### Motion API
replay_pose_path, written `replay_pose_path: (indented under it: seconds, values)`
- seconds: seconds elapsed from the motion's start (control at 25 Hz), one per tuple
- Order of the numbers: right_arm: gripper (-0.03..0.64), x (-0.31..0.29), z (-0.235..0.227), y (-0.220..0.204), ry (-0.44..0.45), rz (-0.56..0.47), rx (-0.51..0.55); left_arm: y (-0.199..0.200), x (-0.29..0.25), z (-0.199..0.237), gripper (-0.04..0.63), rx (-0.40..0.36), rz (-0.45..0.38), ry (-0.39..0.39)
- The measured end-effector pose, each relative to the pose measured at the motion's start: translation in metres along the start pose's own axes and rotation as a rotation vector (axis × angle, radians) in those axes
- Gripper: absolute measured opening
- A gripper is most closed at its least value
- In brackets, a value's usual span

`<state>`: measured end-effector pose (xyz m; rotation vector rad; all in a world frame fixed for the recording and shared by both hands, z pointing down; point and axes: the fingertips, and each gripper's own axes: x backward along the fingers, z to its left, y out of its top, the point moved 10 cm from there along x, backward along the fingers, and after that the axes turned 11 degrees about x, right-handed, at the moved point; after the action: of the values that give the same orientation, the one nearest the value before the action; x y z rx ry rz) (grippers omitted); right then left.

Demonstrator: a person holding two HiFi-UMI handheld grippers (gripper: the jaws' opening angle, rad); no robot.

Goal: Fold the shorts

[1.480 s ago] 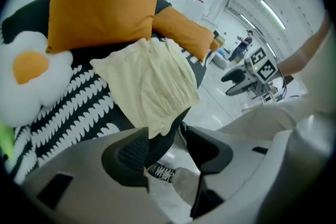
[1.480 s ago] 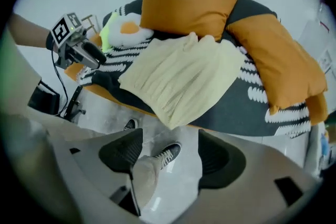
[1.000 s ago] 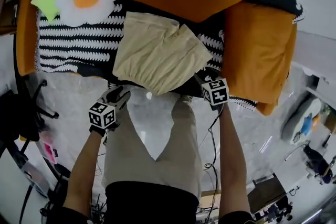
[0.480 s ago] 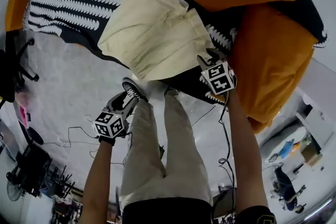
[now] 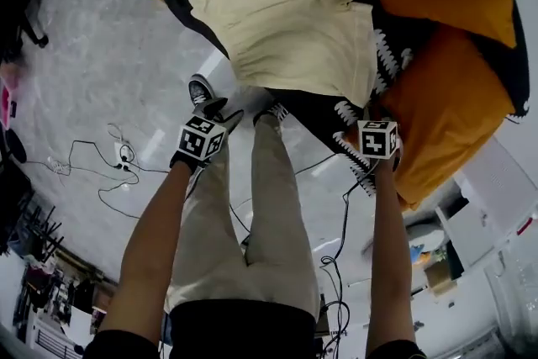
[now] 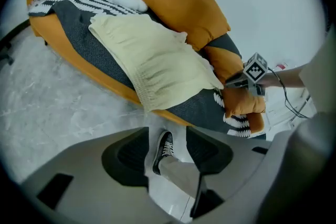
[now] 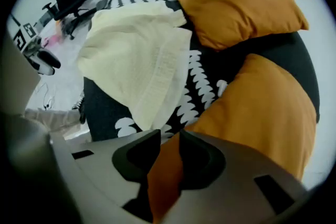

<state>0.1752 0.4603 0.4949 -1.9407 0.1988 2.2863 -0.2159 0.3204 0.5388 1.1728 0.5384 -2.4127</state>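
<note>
1. Grey floor (image 5: 92, 55) lies beneath us.
2. Our left gripper (image 6: 167, 140) has its fingers apart, just opening, with nothing between them.
3. Our right gripper (image 7: 169, 140) has its fingers narrowly apart, just closing, and we see an orange cushion (image 7: 252, 107) through the gap.
4. Beyond, we see the folded shorts (image 5: 286, 13) lying on the sofa (image 5: 324, 109).

Both bare arms reach forward from the body, roughly parallel and well apart. The left forearm (image 5: 155, 240) ends in the left hand-held gripper (image 5: 217, 112), which tilts forward and down. Its jaws have just been opening and stand apart with nothing gripped between them. The right forearm (image 5: 385, 256) carries the right hand-held gripper (image 5: 377, 140), which points straight down, so the head view shows mostly its top. Its jaws have just been closing but a narrow gap remains, and through it only an orange cushion (image 7: 262, 107) shows.
</note>
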Motion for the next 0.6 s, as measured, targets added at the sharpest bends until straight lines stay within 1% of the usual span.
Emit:
replay_pose_path:
  seconds: [0.04, 0.08, 0.12, 0.2, 0.24, 0.32, 0.36, 0.4, 0.52, 0.56, 0.6]
  values:
    - [0.125, 0.0, -0.003, 0.0, -0.006, -0.032, -0.015, -0.001, -0.006, 0.006, 0.235, 0.009, -0.006, 0.007]
    - [0.138, 0.001, -0.004, 0.002, 0.019, -0.077, -0.022, 0.0, -0.012, 0.012, 0.235, 0.028, -0.023, 0.013]
    - [0.16, 0.003, -0.002, 0.004, 0.066, -0.127, -0.017, 0.0, -0.018, 0.019, 0.236, 0.054, -0.045, 0.016]
    - [0.167, 0.005, 0.007, 0.01, 0.163, -0.211, 0.024, 0.001, -0.026, 0.035, 0.25, 0.102, -0.092, 0.018]
    - [0.17, 0.003, 0.011, 0.013, 0.191, -0.235, 0.053, 0.004, -0.03, 0.043, 0.255, 0.116, -0.114, 0.014]
    - [0.179, -0.006, 0.013, 0.019, 0.202, -0.253, 0.111, 0.013, -0.041, 0.054, 0.262, 0.118, -0.143, -0.012]
    - [0.179, -0.011, 0.012, 0.019, 0.199, -0.255, 0.135, 0.016, -0.047, 0.056, 0.275, 0.109, -0.144, -0.034]
    - [0.181, -0.015, 0.014, 0.017, 0.195, -0.249, 0.159, 0.017, -0.053, 0.055, 0.292, 0.098, -0.137, -0.06]
    - [0.183, -0.021, 0.023, 0.007, 0.177, -0.206, 0.241, 0.018, -0.063, 0.044, 0.291, 0.079, -0.11, -0.119]
    - [0.183, -0.022, 0.026, 0.008, 0.164, -0.183, 0.266, 0.022, -0.062, 0.04, 0.225, 0.066, -0.103, -0.119]
    - [0.18, -0.022, 0.028, 0.01, 0.147, -0.153, 0.293, 0.028, -0.059, 0.037, 0.097, 0.045, -0.098, -0.113]
